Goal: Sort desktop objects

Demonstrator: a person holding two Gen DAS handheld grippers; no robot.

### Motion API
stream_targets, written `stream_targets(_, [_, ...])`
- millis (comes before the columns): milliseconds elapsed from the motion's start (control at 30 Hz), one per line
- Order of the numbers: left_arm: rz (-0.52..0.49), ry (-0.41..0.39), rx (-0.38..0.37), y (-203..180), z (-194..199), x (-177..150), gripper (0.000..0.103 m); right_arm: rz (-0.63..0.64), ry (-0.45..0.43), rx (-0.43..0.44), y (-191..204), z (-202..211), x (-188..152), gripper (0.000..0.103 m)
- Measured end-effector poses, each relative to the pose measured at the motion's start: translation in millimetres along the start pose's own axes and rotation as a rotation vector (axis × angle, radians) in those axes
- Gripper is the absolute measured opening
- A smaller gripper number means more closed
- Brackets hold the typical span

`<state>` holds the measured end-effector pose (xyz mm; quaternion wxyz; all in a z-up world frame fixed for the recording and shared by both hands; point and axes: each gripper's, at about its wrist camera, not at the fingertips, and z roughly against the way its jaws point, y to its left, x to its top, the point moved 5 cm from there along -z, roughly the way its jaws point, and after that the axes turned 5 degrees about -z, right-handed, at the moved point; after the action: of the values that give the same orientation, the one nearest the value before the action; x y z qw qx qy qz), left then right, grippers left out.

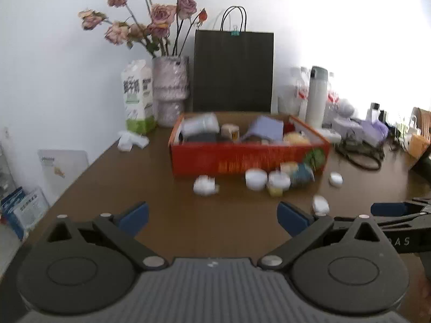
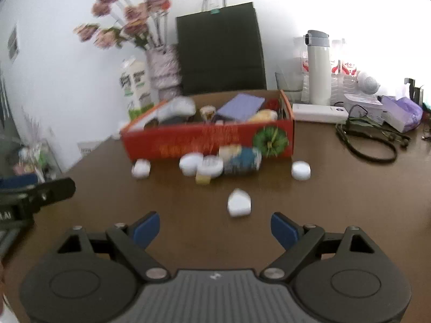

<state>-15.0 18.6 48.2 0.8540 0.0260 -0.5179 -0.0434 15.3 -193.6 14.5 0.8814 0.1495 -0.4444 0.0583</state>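
Both grippers are over the near part of a brown tabletop (image 1: pixel 107 167), each pointed toward a red cardboard box (image 1: pixel 242 158) that sits toward the back of the surface. The left gripper (image 1: pixel 212 216) has its jaws spread wide, blue pads well apart, with only bare wood between them; nothing is held. The right gripper (image 2: pixel 215 228) likewise stands with jaws wide apart and empty; its blue-tipped finger also enters the left wrist view at the right edge. The box already contains several items, among them a lilac booklet (image 2: pixel 241 106), a white roll-shaped object (image 2: pixel 177 107) and a small printed cube (image 1: pixel 230 132); detail is blurred. Loose things lie on the tabletop just in front of the box: a small white case (image 2: pixel 141 168) to the left, a cluster of a white round lid (image 2: pixel 191 162), a lidded yellow-based cup (image 2: pixel 210 169) and a blue-and-white can lying on its side (image 2: pixel 242 161), these close together or touching, and a white round puck (image 2: pixel 301 171) apart to the right. A white charger-like block (image 2: pixel 239 202) lies nearer, just ahead of the right gripper and slightly right of its centre line, not between the jaws. Behind the box stand a dark paper bag (image 1: pixel 233 71), a vase of dried roses (image 1: pixel 169 91), a milk carton (image 1: pixel 137 97) and a white flask (image 2: pixel 319 67); a coiled black cable (image 2: pixel 369 142) lies to the right.
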Motion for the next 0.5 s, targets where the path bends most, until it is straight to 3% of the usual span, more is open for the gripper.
stream_targets(200, [0.054,0.001,-0.014,-7,40,-55,0.103,0.033,-0.070,0.001,12,51,-48,0.089])
stream_targets(400, [0.049,-0.097,-0.030,-14,74,-72,0.103,0.061,-0.170,-0.054,27,97,-88,0.092])
stream_targets(500, [0.060,-0.078,-0.035,-14,76,-80,0.103,0.065,-0.176,-0.041,31,107,-102,0.093])
